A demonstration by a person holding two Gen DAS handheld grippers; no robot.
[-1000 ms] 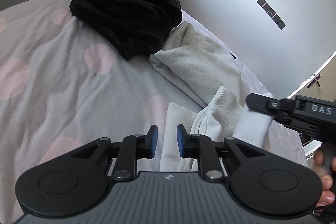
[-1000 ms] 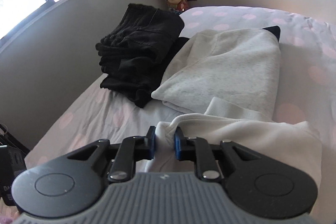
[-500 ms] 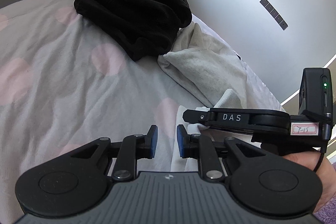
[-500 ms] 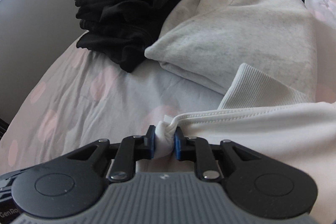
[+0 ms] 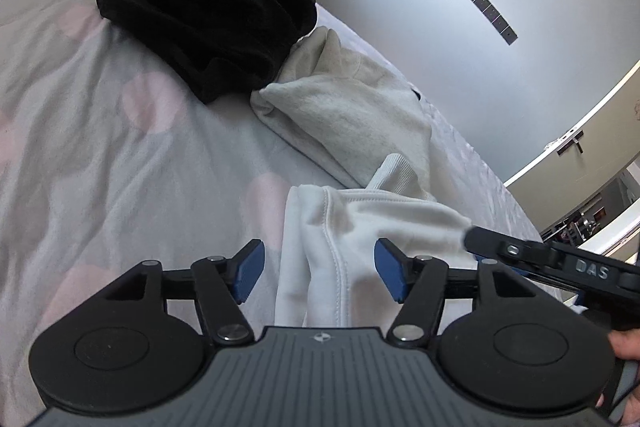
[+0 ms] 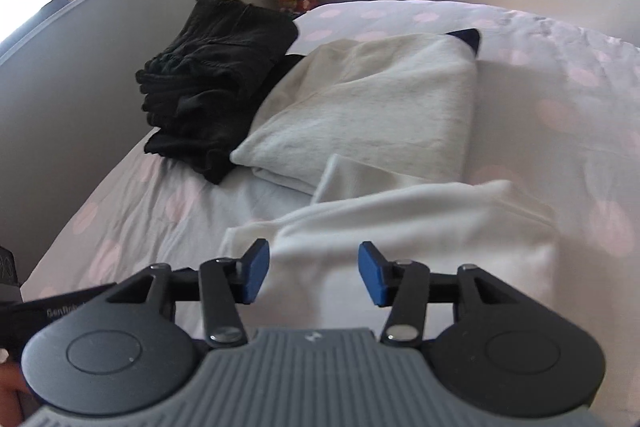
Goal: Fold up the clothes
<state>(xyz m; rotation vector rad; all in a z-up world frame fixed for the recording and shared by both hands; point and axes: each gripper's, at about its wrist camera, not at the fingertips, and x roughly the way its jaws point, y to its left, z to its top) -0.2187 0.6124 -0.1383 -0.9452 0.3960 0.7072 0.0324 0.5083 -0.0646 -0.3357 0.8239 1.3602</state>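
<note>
Two grippers over a polka-dot bedsheet, both aimed at a white sweatshirt lying folded at the near edge, just below a folded cream garment with a black clothes pile at ten o'clock. Likely soft, light, floppy; best pinched at a stitched hem or doubled corner. Left gripper opening, fabric between the blue pads but unpressed. Right gripper likewise opening above the cloth, gripping nothing.
</note>
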